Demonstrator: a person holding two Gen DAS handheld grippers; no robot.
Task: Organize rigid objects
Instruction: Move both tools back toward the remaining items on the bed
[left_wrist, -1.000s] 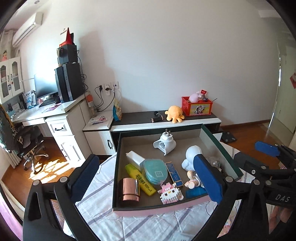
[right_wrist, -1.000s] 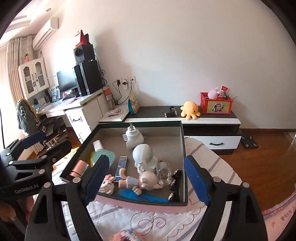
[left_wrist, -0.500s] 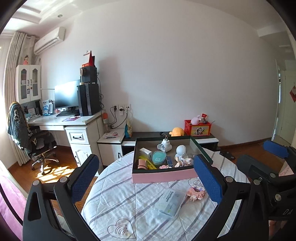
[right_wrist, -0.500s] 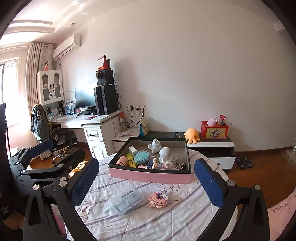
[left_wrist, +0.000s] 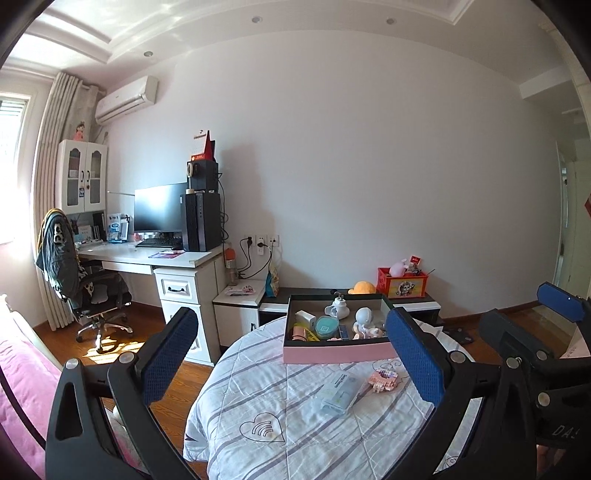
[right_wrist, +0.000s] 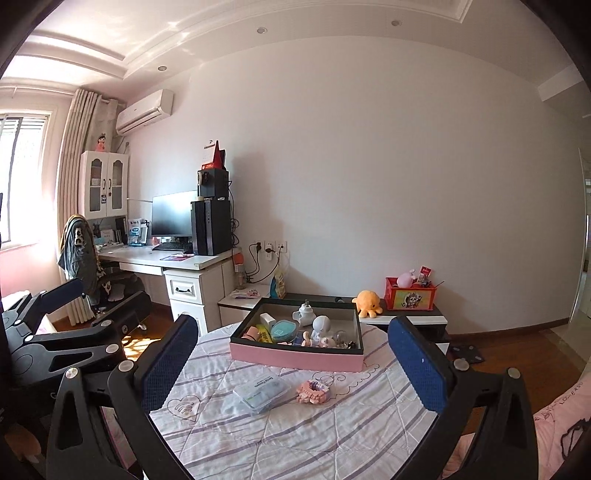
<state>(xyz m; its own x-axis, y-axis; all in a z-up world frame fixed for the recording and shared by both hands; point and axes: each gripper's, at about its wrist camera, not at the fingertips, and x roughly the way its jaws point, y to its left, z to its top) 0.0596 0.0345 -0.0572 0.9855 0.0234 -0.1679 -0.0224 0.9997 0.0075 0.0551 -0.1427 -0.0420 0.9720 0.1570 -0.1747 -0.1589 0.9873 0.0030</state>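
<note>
A pink-walled box (left_wrist: 338, 352) (right_wrist: 295, 356) stands at the far side of a round table with a striped cloth (left_wrist: 280, 413) (right_wrist: 295, 435). It holds several small items, among them a white robot figure (right_wrist: 320, 326) and a teal case (right_wrist: 283, 329). A clear packet with blue print (left_wrist: 340, 393) (right_wrist: 260, 394) and a pink brick toy (left_wrist: 384, 379) (right_wrist: 313, 391) lie on the cloth in front of the box. My left gripper (left_wrist: 291, 354) and right gripper (right_wrist: 291, 360) are both open and empty, held well back from the table. Each also shows in the other's view (left_wrist: 554, 325) (right_wrist: 74, 310).
A white desk (left_wrist: 155, 258) with a monitor and computer tower stands at the left with an office chair (left_wrist: 92, 295). A low cabinet (right_wrist: 402, 317) behind the table carries an orange plush and a red box. A pink bed (left_wrist: 22, 387) lies at the left.
Both grippers have pulled far back from the box. One second ago they hovered right over it; now the whole table, the packet and the pink brick toy are in view.
</note>
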